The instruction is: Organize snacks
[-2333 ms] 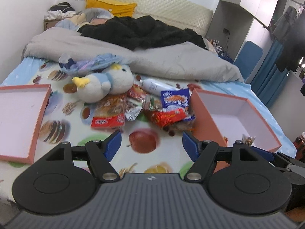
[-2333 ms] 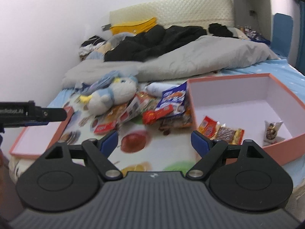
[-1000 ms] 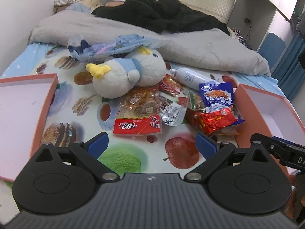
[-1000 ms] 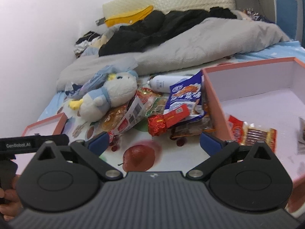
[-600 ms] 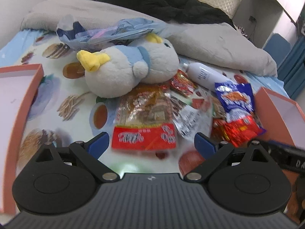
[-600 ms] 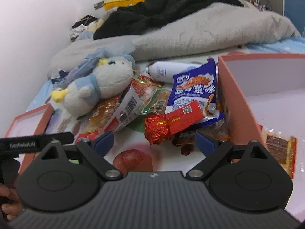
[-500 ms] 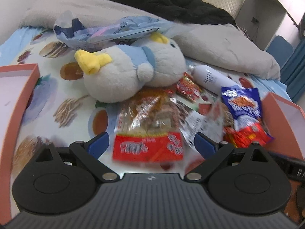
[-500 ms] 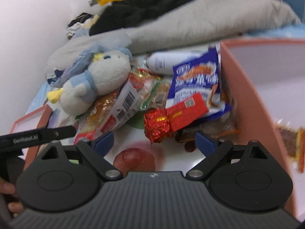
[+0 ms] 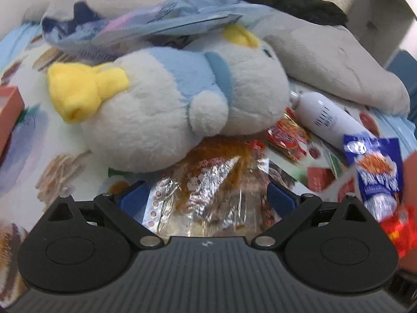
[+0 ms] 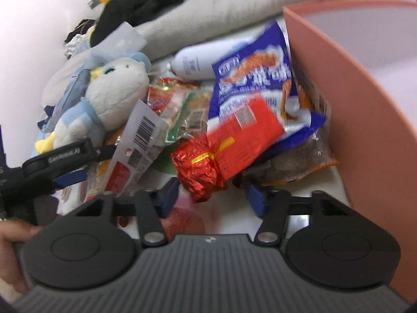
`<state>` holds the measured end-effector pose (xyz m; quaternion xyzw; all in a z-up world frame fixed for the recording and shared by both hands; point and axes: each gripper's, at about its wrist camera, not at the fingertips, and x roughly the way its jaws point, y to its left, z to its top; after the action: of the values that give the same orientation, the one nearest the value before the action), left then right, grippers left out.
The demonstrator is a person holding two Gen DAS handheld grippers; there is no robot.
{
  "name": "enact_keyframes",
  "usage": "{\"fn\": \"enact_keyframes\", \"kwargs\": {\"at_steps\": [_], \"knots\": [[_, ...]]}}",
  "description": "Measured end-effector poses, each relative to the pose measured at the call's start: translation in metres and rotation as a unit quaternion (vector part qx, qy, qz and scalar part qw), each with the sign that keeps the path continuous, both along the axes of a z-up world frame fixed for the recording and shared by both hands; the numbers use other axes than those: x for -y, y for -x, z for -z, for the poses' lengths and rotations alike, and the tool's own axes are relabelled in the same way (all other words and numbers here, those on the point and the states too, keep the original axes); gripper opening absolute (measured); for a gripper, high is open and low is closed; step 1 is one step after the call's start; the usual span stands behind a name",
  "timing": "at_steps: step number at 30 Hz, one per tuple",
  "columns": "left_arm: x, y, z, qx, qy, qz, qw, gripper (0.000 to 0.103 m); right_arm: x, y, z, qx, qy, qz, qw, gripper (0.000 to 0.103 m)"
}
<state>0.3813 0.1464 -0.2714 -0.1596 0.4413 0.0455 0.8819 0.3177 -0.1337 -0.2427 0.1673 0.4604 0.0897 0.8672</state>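
Note:
My right gripper (image 10: 212,198) hovers low over the snack pile, jaws closing. The crinkled end of a red foil packet (image 10: 224,151) lies between its pads, and I see a gap on the right side. Behind the packet is a blue shrimp-snack bag (image 10: 255,78), leaning against the pink box (image 10: 351,104). My left gripper (image 9: 207,198) is open wide over a clear bag of orange-brown snacks (image 9: 208,190), which lies between its fingers untouched. In the right wrist view, the left gripper (image 10: 67,167) sits at the left, next to a silver barcode bag (image 10: 140,135).
A grey and blue plush toy (image 9: 169,104) lies on the top edge of the clear bag. A white bottle (image 9: 328,117), small red packets (image 9: 286,135) and the blue snack bag (image 9: 375,172) lie to its right. A grey blanket (image 9: 338,60) lies behind. A hand (image 10: 15,237) holds the left gripper.
Both grippers have dropped and moved in close to the snack pile. The right jaws have narrowed around the red foil packet. The left gripper now straddles the clear snack bag.

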Motion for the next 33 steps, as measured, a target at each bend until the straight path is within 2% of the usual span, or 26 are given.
{"fn": "enact_keyframes", "kwargs": {"at_steps": [4,11,14,17,23,26,27,28,31,33], "knots": [[-0.001,-0.010,0.005,-0.002,0.006,-0.021,0.9998,0.099,0.001,0.002,-0.003,0.012,0.005,-0.005,1.000,0.030],[0.003,-0.021,0.010,0.002,-0.007,-0.041,0.9991,0.098,0.004,0.008,-0.006,0.021,0.008,-0.028,0.999,0.024],[0.008,-0.022,0.010,0.000,-0.020,-0.037,0.9991,0.096,0.005,0.012,-0.009,0.020,0.012,-0.039,0.999,0.017],[0.011,-0.023,0.010,0.001,-0.026,-0.029,0.9992,0.090,0.005,0.015,-0.011,0.024,0.017,-0.044,0.999,0.017],[0.013,-0.019,0.006,0.005,-0.028,-0.019,0.9994,0.070,0.005,0.022,-0.016,0.030,0.026,-0.050,0.998,0.016],[0.015,-0.012,-0.001,0.012,-0.041,-0.006,0.9991,0.048,0.004,0.026,-0.017,0.023,0.028,-0.062,0.997,0.016],[0.017,-0.010,-0.003,0.012,-0.053,-0.003,0.9985,0.027,0.003,0.027,-0.017,0.016,0.025,-0.069,0.997,0.016],[0.015,-0.006,-0.004,0.009,-0.064,0.000,0.9979,0.014,0.004,0.028,-0.017,0.011,0.021,-0.072,0.997,0.014],[0.006,0.004,0.000,0.002,-0.042,-0.006,0.9991,0.006,0.002,0.037,-0.018,0.009,0.024,-0.084,0.996,0.008],[0.005,0.011,0.001,-0.003,-0.048,-0.002,0.9988,0.006,0.002,0.043,-0.019,0.006,0.022,-0.092,0.996,0.007]]}}
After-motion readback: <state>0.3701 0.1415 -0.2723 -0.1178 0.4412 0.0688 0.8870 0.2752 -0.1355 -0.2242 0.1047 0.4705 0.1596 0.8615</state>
